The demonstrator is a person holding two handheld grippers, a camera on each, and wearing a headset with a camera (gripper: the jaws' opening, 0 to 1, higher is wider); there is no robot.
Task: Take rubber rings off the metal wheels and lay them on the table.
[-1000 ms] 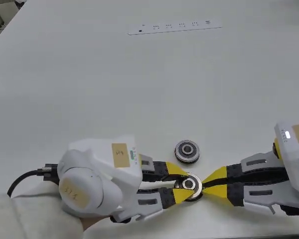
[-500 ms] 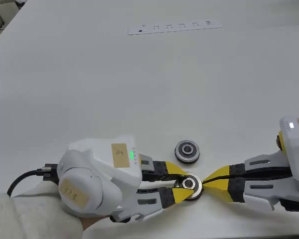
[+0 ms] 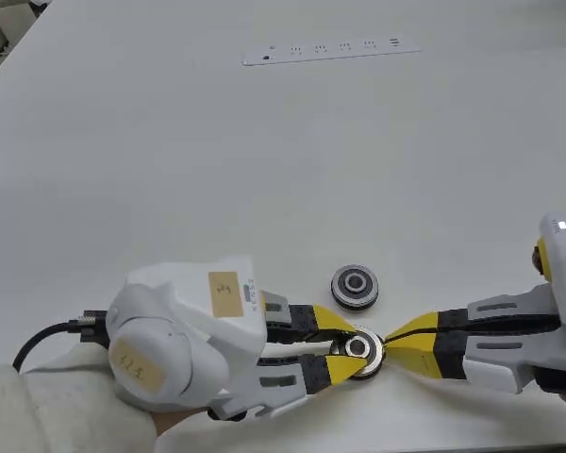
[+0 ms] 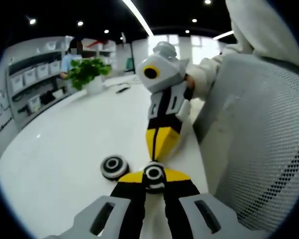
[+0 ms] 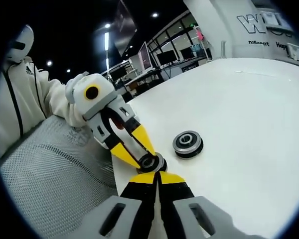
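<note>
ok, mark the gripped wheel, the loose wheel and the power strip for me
gripped wheel [image 3: 357,349]: head view, on its shiny centre hub.
loose wheel [image 3: 355,285]: head view, on its centre hub.
power strip [image 3: 330,50]: head view, middle of its white top face.

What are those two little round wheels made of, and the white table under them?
The small round wheel lying free looks like shiny silver metal at its centre, because it glints, with a dull black band around it, probably rubber. The second wheel, gripped in yellow-tipped jaws, looks alike. The white table looks smooth and matte, perhaps laminate.
</note>
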